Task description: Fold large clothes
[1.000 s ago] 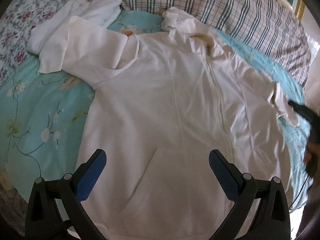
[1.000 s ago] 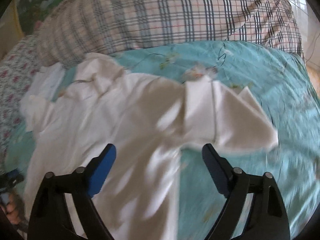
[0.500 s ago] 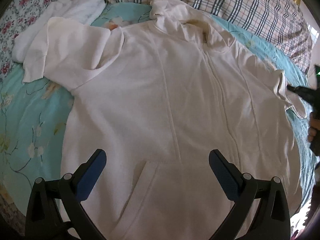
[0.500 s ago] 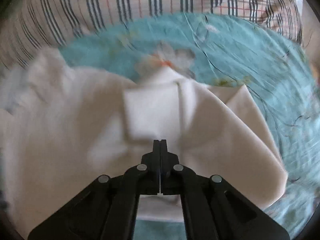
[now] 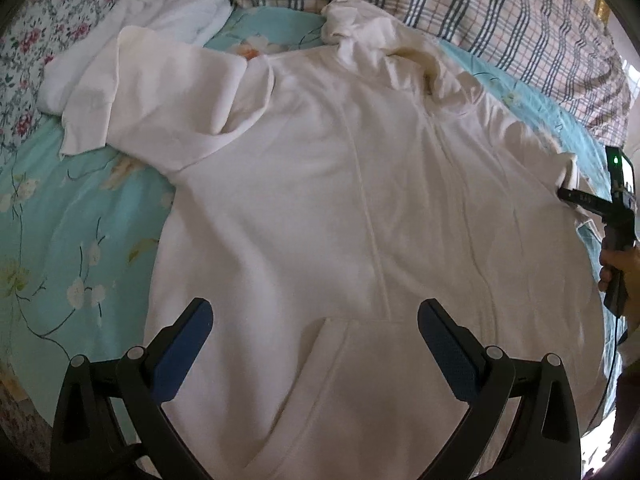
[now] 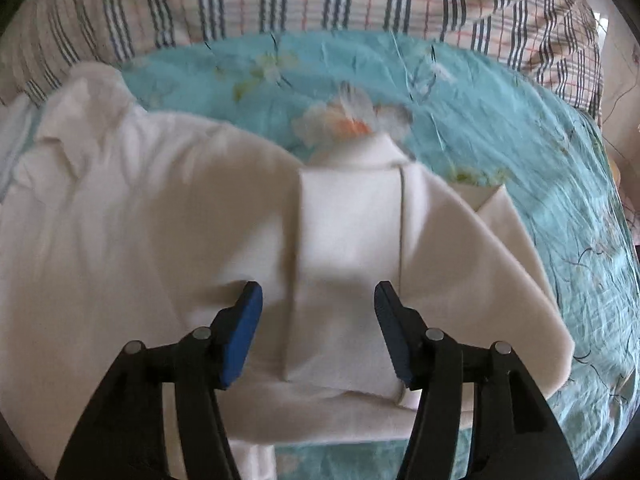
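Now | both grippers' fingers open | hoodie (image 5: 360, 200) flat on bedsheet (image 5: 72, 240) | white towel (image 5: 160, 12) beside sleeve (image 6: 352, 240)

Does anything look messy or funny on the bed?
The white hoodie lies mostly flat, but its hood is bunched up near the plaid pillow, and a second white garment sits crumpled beside the folded-in sleeve.

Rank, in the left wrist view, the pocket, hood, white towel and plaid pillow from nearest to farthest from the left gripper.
From the left gripper:
1. Pocket, right between the fingers, low centre.
2. Hood, top of the hoodie, centre.
3. White towel, upper left, and plaid pillow, along the top: both at the far edge, too close to call.
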`<state>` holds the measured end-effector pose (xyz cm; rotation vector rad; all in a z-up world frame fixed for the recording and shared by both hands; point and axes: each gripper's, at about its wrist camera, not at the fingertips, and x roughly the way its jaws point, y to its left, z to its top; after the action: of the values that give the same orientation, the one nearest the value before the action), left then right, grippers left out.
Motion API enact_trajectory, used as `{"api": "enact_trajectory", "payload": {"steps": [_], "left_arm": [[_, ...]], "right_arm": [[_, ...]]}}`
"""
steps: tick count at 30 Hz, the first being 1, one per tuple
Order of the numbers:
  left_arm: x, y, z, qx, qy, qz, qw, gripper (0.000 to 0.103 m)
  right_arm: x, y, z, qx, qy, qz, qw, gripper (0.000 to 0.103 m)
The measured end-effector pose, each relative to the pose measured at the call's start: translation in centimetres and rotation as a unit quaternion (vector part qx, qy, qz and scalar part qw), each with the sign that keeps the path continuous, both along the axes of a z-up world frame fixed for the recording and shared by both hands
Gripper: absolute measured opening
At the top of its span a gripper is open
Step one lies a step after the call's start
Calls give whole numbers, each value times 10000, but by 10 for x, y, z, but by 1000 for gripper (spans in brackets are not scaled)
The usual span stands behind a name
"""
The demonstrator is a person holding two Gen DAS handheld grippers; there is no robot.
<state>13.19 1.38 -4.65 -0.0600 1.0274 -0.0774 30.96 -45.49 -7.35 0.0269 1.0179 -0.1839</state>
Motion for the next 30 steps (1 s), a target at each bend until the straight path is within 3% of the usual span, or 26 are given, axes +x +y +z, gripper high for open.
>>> {"api": "enact_trajectory", "payload": {"steps": [2,4,5,10,13,15,18,22,24,28,30], "left_arm": [[3,1,-3,-16,27,35,10000,102],[5,1,-5,-21,51,40,10000,102],[6,0,-6,-40,63,31,10000,102],[7,-5,-7,-100,1,-61,9999,102],[10,-7,-7,-215,-3,-149,9997,102],[10,-5,-4,-423,-27,-213,9989,102],[12,-2,4,-789,-125,-403,9960,102],[17,4,9,-964,-240,-573,9934,102],[22,7,7,-962,-260,-595,9932,102],[42,13,-2,-897,-256,-590,9939,102],[60,15,-10,-921,-191,-572,9939,102]], "right_arm": [[3,-3,-4,-104,-71,28,9999,57],[9,-3,-8,-150,-89,52,9998,45],[9,-6,-2,-103,-117,22,9999,26],[5,-19,25,1263,-626,-65,9900,19],[-5,11,53,2297,-985,444,9672,19],[-2,41,61,2658,-1037,821,9549,19],[14,114,63,3458,-866,1593,9206,19],[41,200,46,3867,-562,2183,8943,19],[57,242,29,4217,-272,2363,8750,19],[71,293,7,4410,153,2576,8596,19],[74,306,2,4490,308,2643,8530,33]]}}
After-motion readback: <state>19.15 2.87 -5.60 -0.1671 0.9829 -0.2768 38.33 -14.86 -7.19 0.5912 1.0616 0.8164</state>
